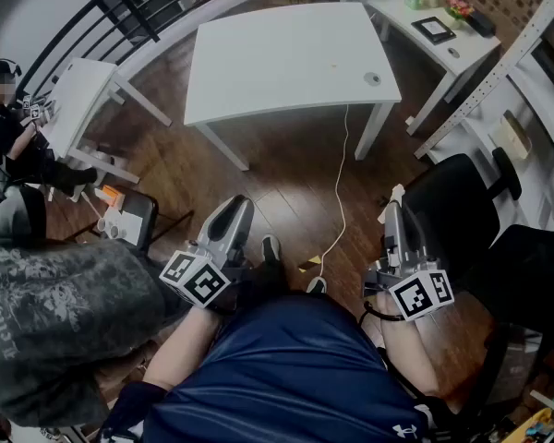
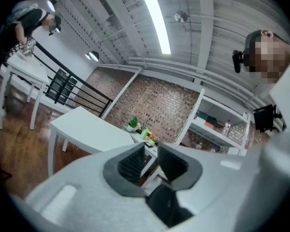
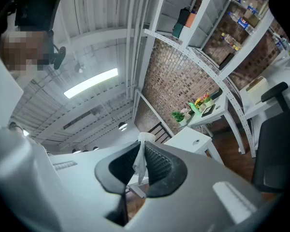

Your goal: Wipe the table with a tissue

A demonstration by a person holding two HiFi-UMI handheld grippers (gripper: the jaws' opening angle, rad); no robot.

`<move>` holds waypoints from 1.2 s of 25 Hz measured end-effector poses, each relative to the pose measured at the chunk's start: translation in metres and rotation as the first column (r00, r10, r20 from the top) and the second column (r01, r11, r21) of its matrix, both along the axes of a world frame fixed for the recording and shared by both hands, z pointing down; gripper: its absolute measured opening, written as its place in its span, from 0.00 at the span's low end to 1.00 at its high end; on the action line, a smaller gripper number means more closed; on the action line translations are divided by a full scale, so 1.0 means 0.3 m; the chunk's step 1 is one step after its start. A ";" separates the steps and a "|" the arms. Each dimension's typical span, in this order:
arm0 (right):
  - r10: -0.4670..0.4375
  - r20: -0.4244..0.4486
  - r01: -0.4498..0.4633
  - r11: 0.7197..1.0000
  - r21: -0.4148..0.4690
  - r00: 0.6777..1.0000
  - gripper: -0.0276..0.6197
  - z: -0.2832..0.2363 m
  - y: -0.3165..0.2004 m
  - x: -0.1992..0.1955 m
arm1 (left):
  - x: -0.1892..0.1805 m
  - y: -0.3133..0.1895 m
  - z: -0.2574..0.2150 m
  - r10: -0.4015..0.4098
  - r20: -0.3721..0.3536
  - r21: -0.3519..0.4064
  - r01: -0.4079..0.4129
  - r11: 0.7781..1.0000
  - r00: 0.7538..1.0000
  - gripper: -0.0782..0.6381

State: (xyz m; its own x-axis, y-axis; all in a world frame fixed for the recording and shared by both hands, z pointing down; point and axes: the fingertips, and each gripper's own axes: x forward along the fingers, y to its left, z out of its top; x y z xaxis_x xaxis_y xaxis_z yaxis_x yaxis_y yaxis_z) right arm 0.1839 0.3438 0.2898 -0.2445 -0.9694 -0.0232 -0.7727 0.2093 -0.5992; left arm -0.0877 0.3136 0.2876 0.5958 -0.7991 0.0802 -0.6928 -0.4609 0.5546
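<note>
Although most of the tissue (image 3: 140, 156) is hidden from the head view, it is seen pinched as a thin white strip between the right gripper (image 1: 394, 203) jaws; the left gripper (image 1: 237, 203) is held alongside above the lap, jaws narrowly parted and empty, both pointed toward the white table (image 1: 286, 53) well beyond
</note>
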 end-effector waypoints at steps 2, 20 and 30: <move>0.007 -0.006 -0.007 1.000 -0.005 1.000 0.09 0.010 -0.051 -0.007 | -0.012 -0.061 0.014 0.007 -0.009 0.008 -0.007 1.000 1.000 0.22; 0.301 -0.201 -0.337 0.925 -0.176 0.932 0.09 0.108 -0.843 -0.045 | 0.022 -1.058 0.167 0.372 -0.075 -0.025 -0.374 0.927 0.925 0.22; 0.271 -0.245 -0.333 0.904 -0.267 0.931 0.09 0.306 -1.212 0.014 | 0.033 -1.332 0.243 0.356 -0.072 -0.091 -0.361 0.928 0.932 0.22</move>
State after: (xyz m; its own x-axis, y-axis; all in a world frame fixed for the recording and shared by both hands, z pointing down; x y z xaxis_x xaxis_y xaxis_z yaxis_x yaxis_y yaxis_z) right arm 0.1880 -0.0199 0.3817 0.0922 -0.9505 0.2968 -0.8787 -0.2179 -0.4248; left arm -0.0777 -0.0861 0.3604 0.8465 -0.5209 0.1099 -0.4603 -0.6126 0.6425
